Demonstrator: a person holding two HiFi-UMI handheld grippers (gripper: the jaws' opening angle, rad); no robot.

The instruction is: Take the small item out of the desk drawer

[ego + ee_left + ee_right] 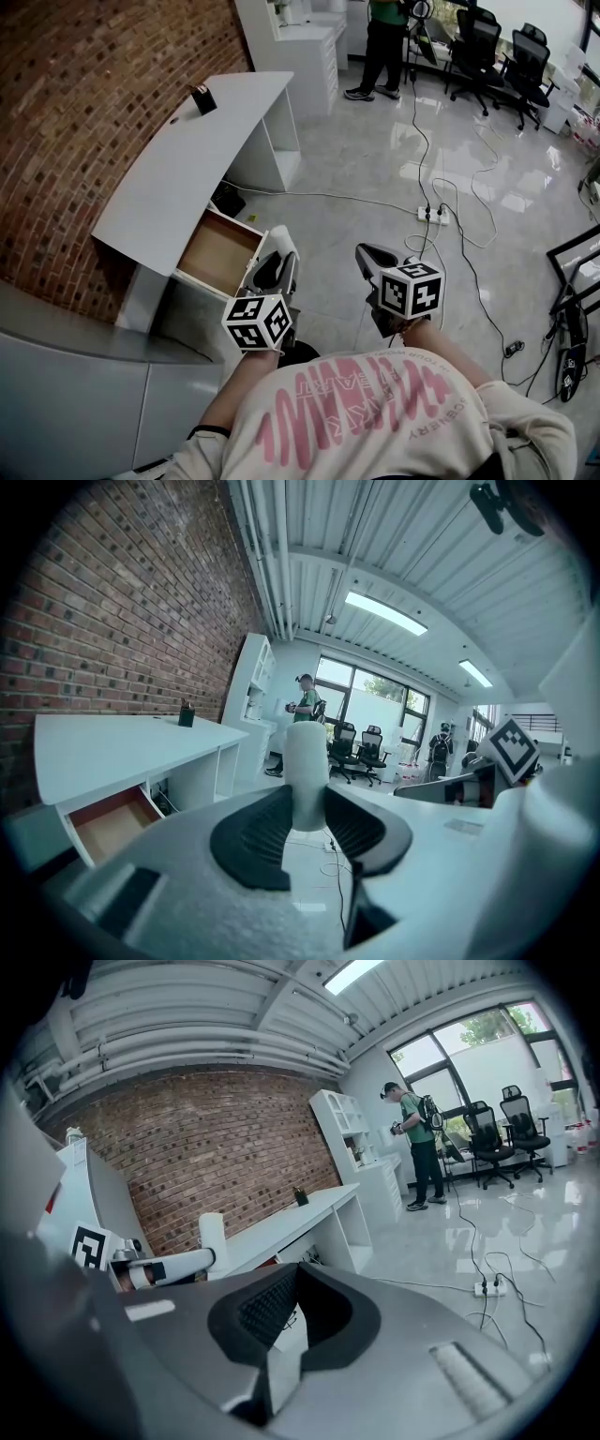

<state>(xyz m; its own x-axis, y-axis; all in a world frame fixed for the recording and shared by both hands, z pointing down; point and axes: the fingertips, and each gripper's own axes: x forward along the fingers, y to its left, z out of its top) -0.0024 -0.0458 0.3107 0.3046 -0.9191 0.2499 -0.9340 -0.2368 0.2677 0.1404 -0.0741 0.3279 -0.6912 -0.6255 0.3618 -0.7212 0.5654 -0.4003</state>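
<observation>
While the desk drawer [217, 253] stands open, the small white cylinder [306, 761] is held clear of it in the left gripper [272, 267].
The cylinder is clamped upright between the left jaws, its long axis crosswise to them. The drawer lies ahead and to the left of that gripper, apart from it, and its wooden bottom is seen bare, so removal is judged done. The right gripper [295, 1274] is closed on nothing and lies farther from the drawer. The white desk [187, 159] is set against a brick wall [84, 94]; a glossy floor [375, 159], a power strip [433, 216] and office chairs [487, 47] are seen beyond.
</observation>
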